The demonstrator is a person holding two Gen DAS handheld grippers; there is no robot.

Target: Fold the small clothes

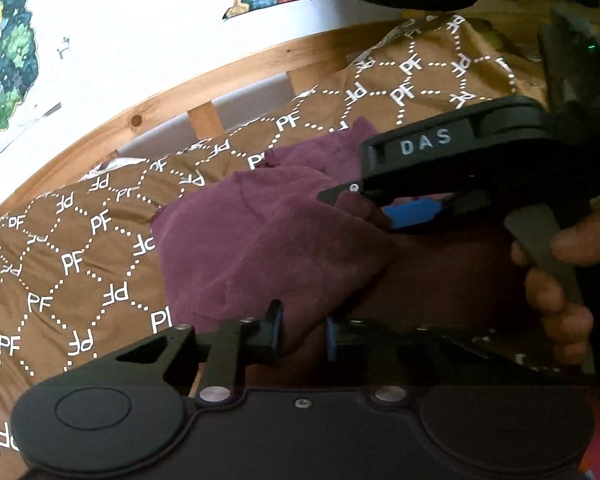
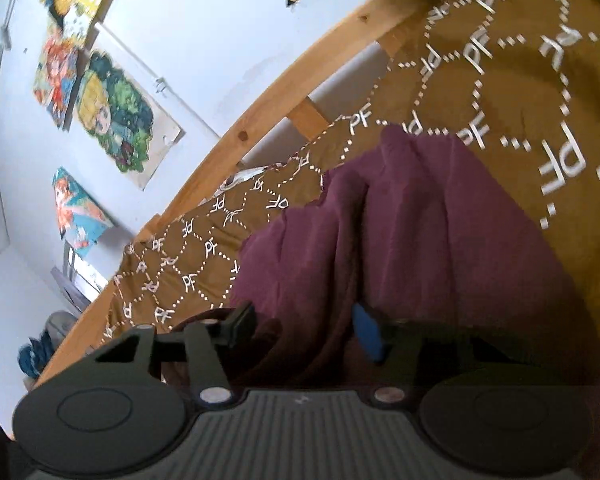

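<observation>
A small maroon garment [image 1: 268,232] lies rumpled on the bed's brown patterned cover [image 1: 60,272], near the wooden bed rail [image 1: 204,76]. The left gripper [image 1: 302,334] has its jaws drawn narrow, pinching the cloth's near edge at six o'clock. The right gripper [image 2: 304,330], coming in from three o'clock in the left view, has its jaws about half closed around a thick bunch of fabric; I cannot tell whether the pads truly bite. My worry is a lopsided fold: if the right side slips free, or grabs several layers at once, the cloth will twist rather than lie flat.
</observation>
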